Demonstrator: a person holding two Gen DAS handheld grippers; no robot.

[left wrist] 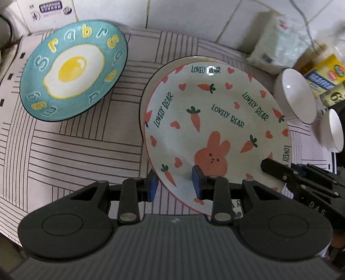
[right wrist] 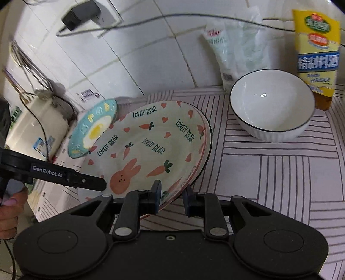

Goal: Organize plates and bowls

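**Both grippers straddle the rim of the rabbit plate**

Left wrist view looks across a counter (left wrist: 86, 146) covered by a cloth of grey line blocks, backed by a white tiled wall (left wrist: 189, 19). Largest on it is the rabbit plate (left wrist: 215, 120), cream with carrots, hearts and "LOVELY BEAR" lettering; it sits near the middle of the counter on top of another plate (left wrist: 144, 101), of which only the rim shows along one side. Toward the back left corner lies the teal egg plate (left wrist: 73, 71), apart from the stack. Along the right edge stand two white bowls: the nearer-the-wall bowl (left wrist: 296, 97) and a second bowl (left wrist: 333, 131) just beside it. Behind them, against the wall, are a tissue pack (left wrist: 278, 43) and a yellow-labelled bottle (left wrist: 323, 73).

The left gripper (left wrist: 175, 185) has its fingers apart, one blue pad over the plate's face and the other outside the near rim, not clamped. The right gripper (right wrist: 171, 197) likewise straddles the near rim of the rabbit plate (right wrist: 151, 146) with fingers apart, one pad over the plate and one outside. From this side the white bowl (right wrist: 271, 105) stands toward the back right of the counter, in front of the bottle (right wrist: 315, 53).
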